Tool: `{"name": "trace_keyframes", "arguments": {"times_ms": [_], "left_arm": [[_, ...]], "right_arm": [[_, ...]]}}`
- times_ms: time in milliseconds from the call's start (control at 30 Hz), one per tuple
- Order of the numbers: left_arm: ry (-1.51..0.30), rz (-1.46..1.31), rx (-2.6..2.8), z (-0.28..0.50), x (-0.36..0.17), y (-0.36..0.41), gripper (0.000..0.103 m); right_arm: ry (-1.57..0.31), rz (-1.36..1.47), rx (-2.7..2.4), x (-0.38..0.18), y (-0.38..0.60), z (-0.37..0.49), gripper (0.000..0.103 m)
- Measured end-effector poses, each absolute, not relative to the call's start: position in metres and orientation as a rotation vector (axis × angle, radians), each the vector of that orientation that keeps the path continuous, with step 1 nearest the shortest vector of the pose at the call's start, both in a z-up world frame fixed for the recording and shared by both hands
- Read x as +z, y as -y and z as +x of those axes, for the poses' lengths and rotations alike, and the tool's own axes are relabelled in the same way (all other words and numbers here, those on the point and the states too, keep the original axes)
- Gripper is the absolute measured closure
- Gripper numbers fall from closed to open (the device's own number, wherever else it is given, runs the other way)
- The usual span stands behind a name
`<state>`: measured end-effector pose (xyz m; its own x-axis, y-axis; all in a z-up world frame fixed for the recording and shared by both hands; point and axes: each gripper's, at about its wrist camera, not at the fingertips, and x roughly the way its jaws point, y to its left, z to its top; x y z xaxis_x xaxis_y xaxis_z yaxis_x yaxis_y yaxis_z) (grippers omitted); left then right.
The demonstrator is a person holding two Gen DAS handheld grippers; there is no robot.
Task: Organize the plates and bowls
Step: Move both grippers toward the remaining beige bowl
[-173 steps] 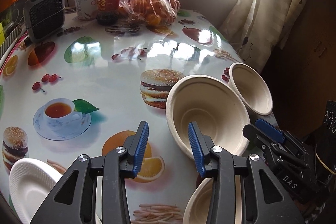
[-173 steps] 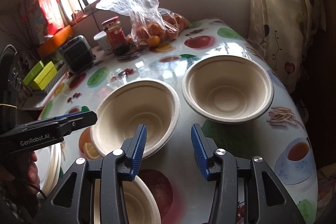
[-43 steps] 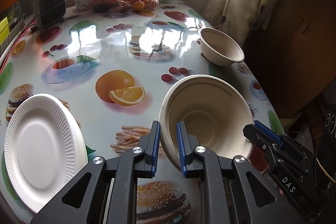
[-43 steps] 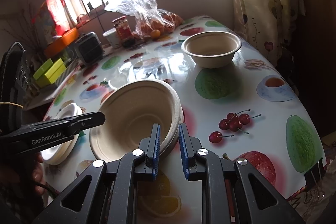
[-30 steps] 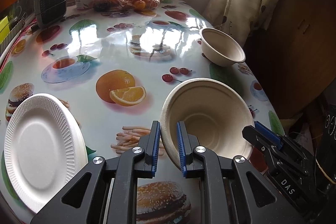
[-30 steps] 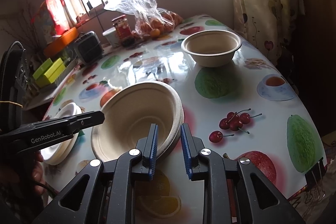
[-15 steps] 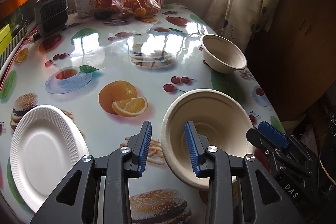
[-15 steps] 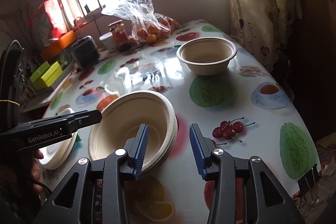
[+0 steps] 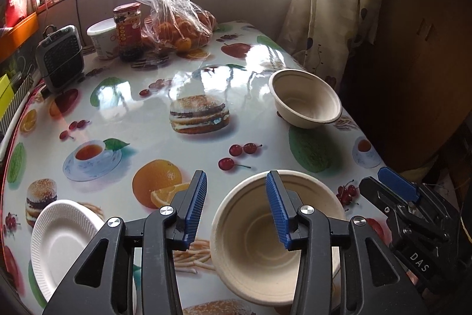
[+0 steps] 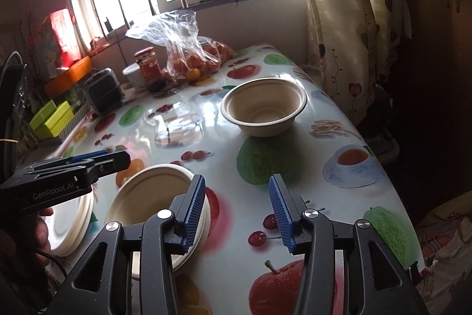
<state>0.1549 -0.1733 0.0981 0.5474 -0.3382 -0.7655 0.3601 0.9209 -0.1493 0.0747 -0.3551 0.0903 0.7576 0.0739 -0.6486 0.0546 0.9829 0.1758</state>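
A stack of beige paper bowls [image 9: 265, 250] sits near the table's front edge, also in the right wrist view [image 10: 153, 197]. My left gripper [image 9: 234, 208] is open and empty above the stack's left rim. My right gripper [image 10: 236, 211] is open and empty, just right of the stack. A single beige bowl [image 9: 305, 101] stands at the far right of the table, also in the right wrist view [image 10: 264, 105]. White paper plates [image 9: 62, 241] lie at the front left, also in the right wrist view [image 10: 73, 223].
At the back stand a bag of oranges [image 9: 174, 20], a red-lidded jar [image 9: 127, 30], a white tub [image 9: 101, 37] and a small grey heater [image 9: 60, 60]. A curtain [image 9: 324, 5] hangs beyond the table's right edge. The tablecloth [image 9: 147, 114] is printed with food pictures.
Both grippers let go of the bowl, which now rests on the stack. Both opened wider and pulled back and up from it.
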Motion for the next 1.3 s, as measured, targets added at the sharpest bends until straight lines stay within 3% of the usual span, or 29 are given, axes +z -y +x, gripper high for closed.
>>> {"name": "trace_keyframes", "arguments": {"times_ms": [1300], "left_arm": [[-0.855, 0.086, -0.462, 0.250, 0.115, 0.213, 0.059]], "right_arm": [[-0.708, 0.127, -0.122, 0.107, 0.417, 0.154, 0.055]]}}
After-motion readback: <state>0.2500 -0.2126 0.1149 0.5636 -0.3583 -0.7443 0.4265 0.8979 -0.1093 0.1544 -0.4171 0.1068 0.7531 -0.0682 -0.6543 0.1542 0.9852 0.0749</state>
